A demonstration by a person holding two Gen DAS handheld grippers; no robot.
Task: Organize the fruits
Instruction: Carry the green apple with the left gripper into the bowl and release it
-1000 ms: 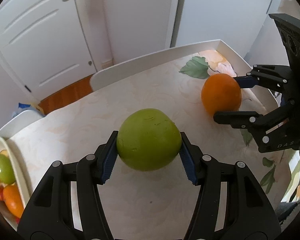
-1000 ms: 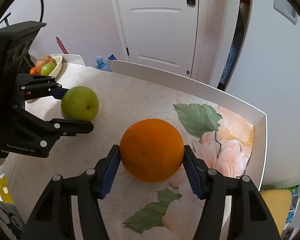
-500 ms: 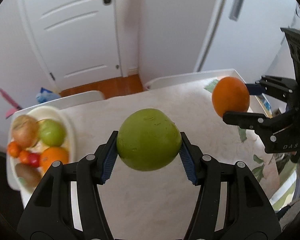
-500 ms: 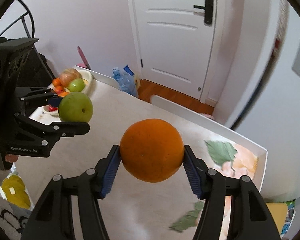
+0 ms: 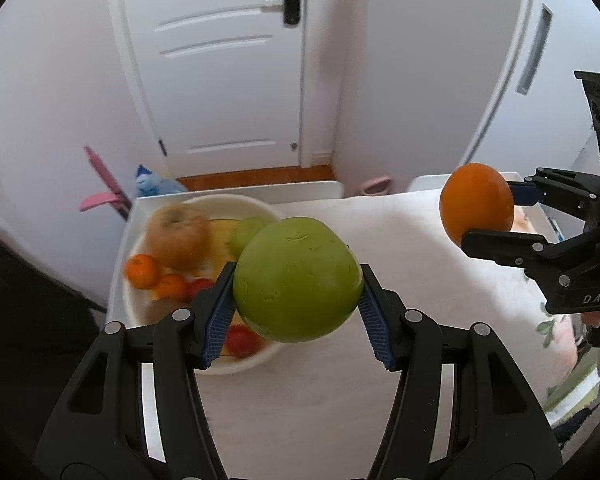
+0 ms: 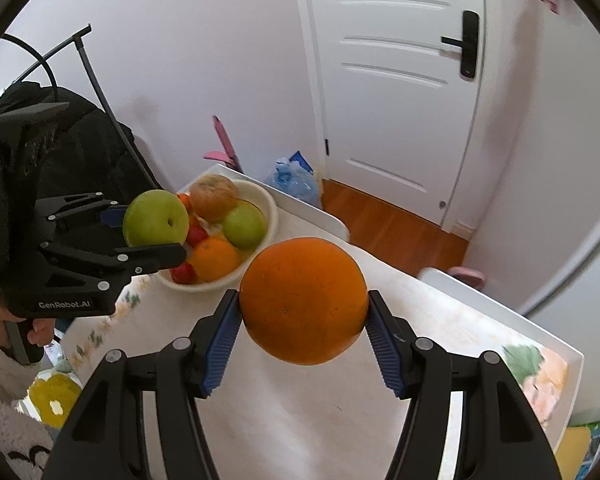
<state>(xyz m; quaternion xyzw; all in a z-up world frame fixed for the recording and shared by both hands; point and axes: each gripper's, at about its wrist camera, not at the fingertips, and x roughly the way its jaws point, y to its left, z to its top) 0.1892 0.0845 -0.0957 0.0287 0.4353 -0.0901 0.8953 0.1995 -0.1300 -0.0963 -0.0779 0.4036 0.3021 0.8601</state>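
My left gripper (image 5: 296,312) is shut on a green apple (image 5: 298,280), held in the air just right of a cream fruit bowl (image 5: 256,206). In the right wrist view the same apple (image 6: 156,218) hangs at the bowl's (image 6: 270,208) left rim. My right gripper (image 6: 302,330) is shut on a large orange (image 6: 304,300), lifted over the white table (image 6: 340,412) to the bowl's right; that orange (image 5: 476,204) shows at the right of the left wrist view. The bowl holds a brownish apple, a green apple, an orange, small mandarins and red fruits.
The table (image 5: 400,248) has a raised white rim (image 6: 500,300) and a leaf-and-flower print (image 6: 536,372) at its right end. A white door (image 5: 220,60) and wooden floor (image 6: 388,216) lie behind. A blue bag (image 6: 292,178) and a pink tool (image 5: 104,192) lie beyond the table. A person's hand (image 6: 36,330) grips the left handle.
Both grippers have risen off the table with their fruits and swung left toward the bowl, which now sits near the middle of both views. Neither grip has changed.
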